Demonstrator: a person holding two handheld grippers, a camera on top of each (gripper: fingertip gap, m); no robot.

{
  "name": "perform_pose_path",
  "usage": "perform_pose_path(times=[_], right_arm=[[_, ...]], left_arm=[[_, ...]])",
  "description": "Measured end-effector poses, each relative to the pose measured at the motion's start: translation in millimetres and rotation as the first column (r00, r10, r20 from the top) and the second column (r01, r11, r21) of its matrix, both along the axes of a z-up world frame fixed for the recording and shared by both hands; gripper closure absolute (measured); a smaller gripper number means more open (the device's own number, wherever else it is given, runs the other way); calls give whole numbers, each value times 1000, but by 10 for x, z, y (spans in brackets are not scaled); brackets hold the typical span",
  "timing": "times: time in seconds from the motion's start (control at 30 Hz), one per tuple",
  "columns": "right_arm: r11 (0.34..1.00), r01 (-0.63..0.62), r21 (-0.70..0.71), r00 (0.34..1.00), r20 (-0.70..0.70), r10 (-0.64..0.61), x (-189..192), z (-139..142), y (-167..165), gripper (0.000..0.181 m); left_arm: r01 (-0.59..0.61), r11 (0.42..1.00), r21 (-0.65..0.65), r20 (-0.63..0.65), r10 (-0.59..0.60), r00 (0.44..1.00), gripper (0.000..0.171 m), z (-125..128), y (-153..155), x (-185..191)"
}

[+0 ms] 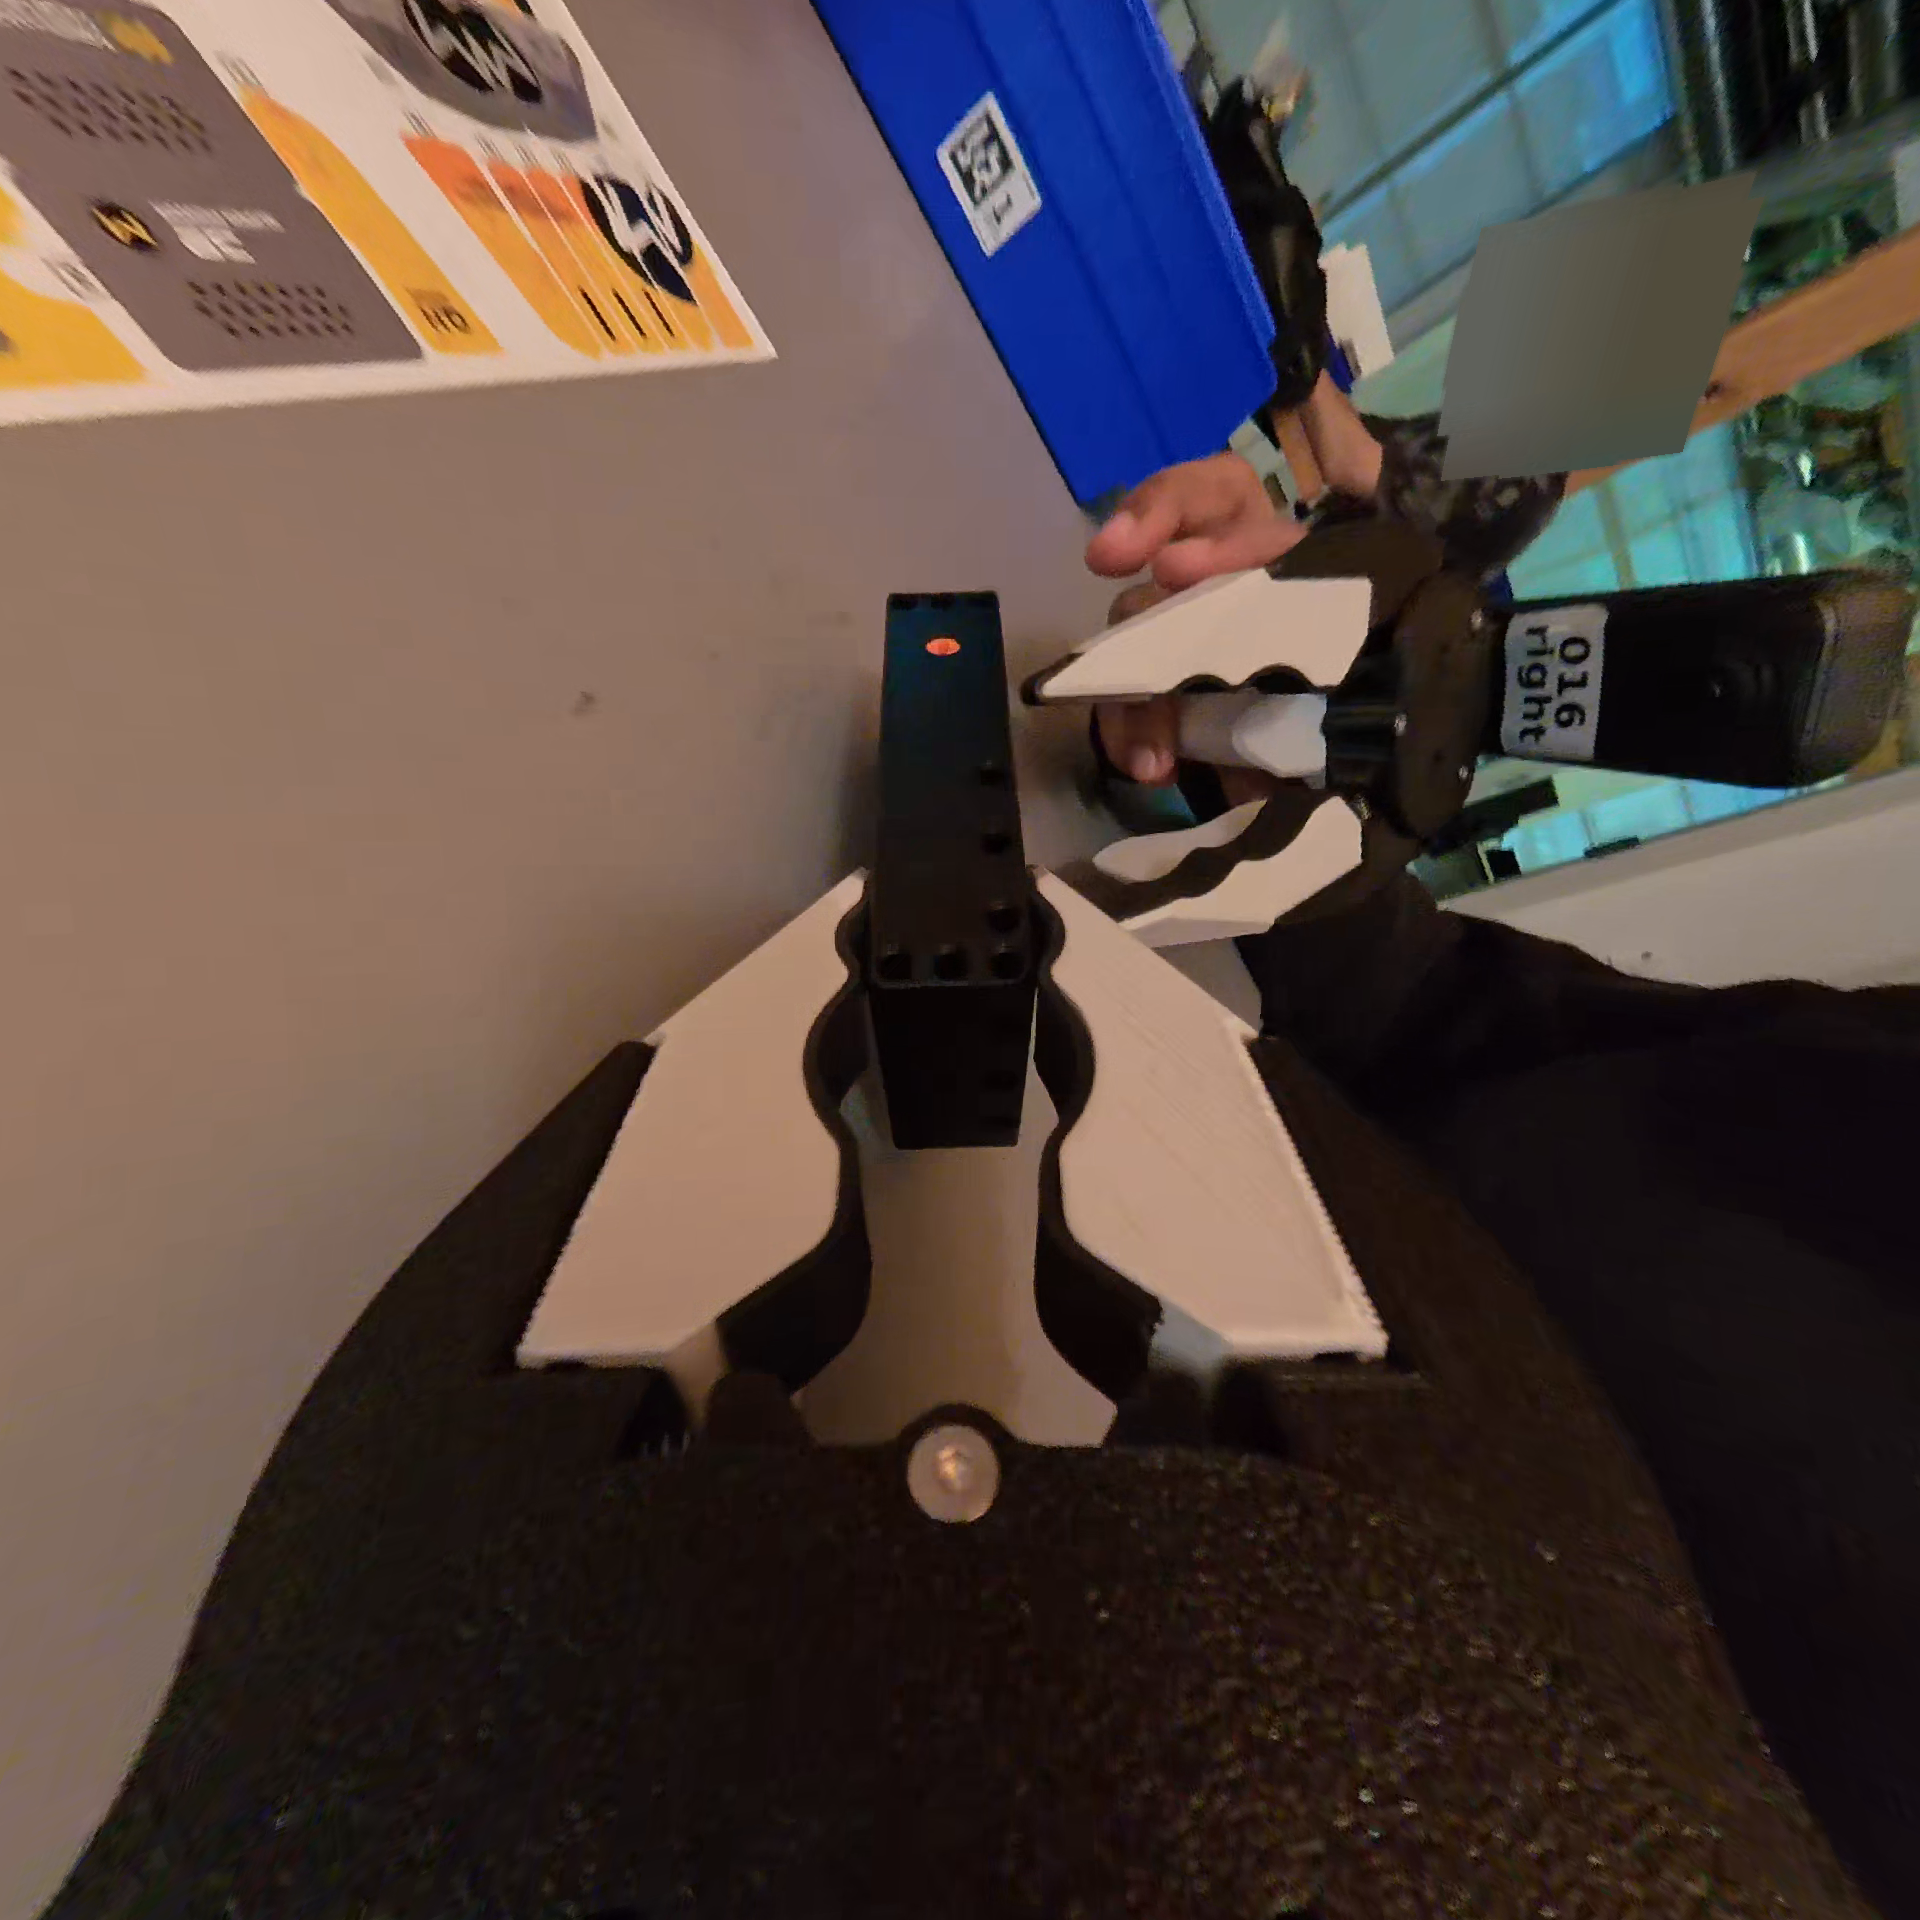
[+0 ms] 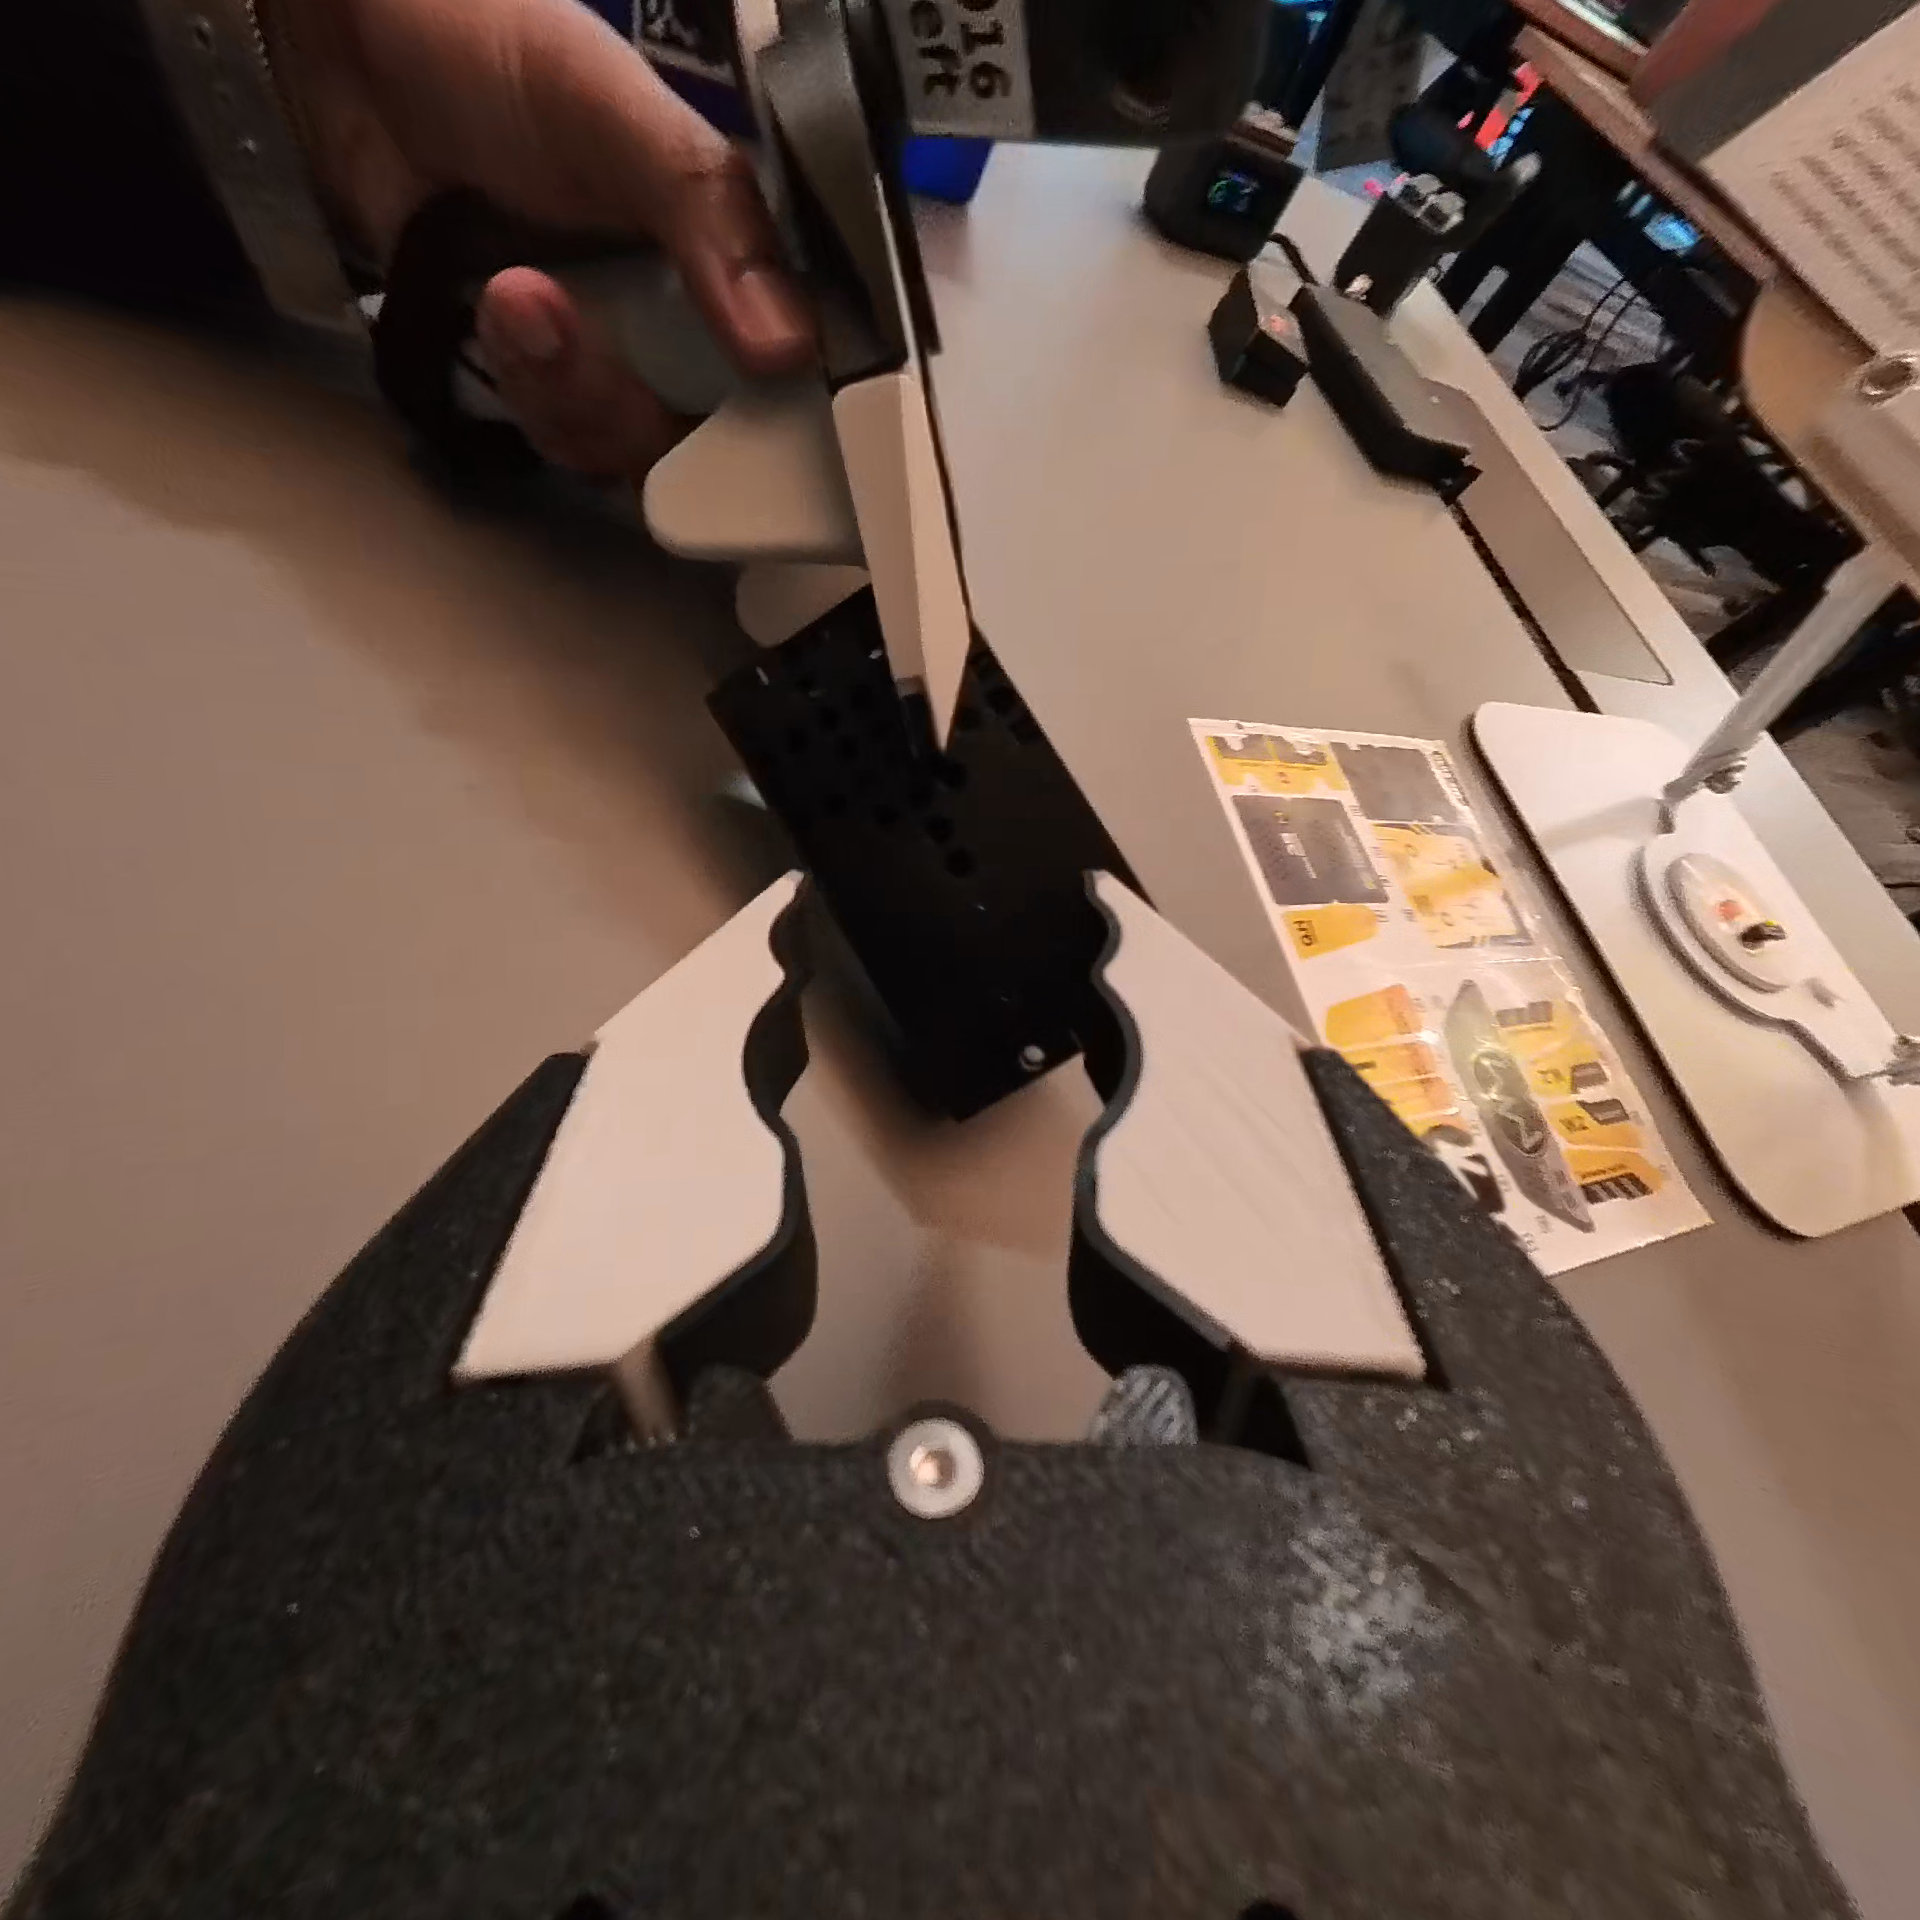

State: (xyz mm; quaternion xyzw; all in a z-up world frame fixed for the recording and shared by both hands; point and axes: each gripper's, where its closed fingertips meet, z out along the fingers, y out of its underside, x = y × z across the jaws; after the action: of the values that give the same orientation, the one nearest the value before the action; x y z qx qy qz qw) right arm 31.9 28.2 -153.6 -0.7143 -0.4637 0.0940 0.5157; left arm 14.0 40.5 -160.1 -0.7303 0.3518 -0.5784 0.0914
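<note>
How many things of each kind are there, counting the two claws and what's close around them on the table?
grippers: 2, left gripper clamping the block, right gripper open
black holed block: 1
sticker sheet: 1
blue bin: 1
white mat: 1
Total: 6

Left gripper (image 1: 951, 914): centre frame in our left wrist view, white fingers closed on a black block. Right gripper (image 1: 1070, 774): right of centre, jaws parted. Our hands (image 2: 582, 208) grip each handle, dark sleeves behind.
</note>
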Motion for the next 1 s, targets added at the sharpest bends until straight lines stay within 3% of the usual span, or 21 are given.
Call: perform_pose_path(times=[0.33,0.5,0.77,0.93,1.0], right_arm=[[998,-5,69,999,39,2,-63,27,-17,127],[997,68,-21,997,35,-67,65,-119,85,127],[977,145,-157,984,-77,-159,225,-130,187,127],[961,178,-213,969,-129,-208,301,-120,239,127],[951,198,-239,960,-150,-237,341,-122,267,127]], left_arm=[[67,996,67,-67,-62,996,146,-117,-108,7],[-76,980,186,-118,99,988,132,-184,191,-30],[-175,913,369,-187,258,948,126,-246,500,-148],[-176,888,424,-161,265,951,126,-186,521,-142],[-198,842,501,-98,282,954,126,-56,562,-129]])
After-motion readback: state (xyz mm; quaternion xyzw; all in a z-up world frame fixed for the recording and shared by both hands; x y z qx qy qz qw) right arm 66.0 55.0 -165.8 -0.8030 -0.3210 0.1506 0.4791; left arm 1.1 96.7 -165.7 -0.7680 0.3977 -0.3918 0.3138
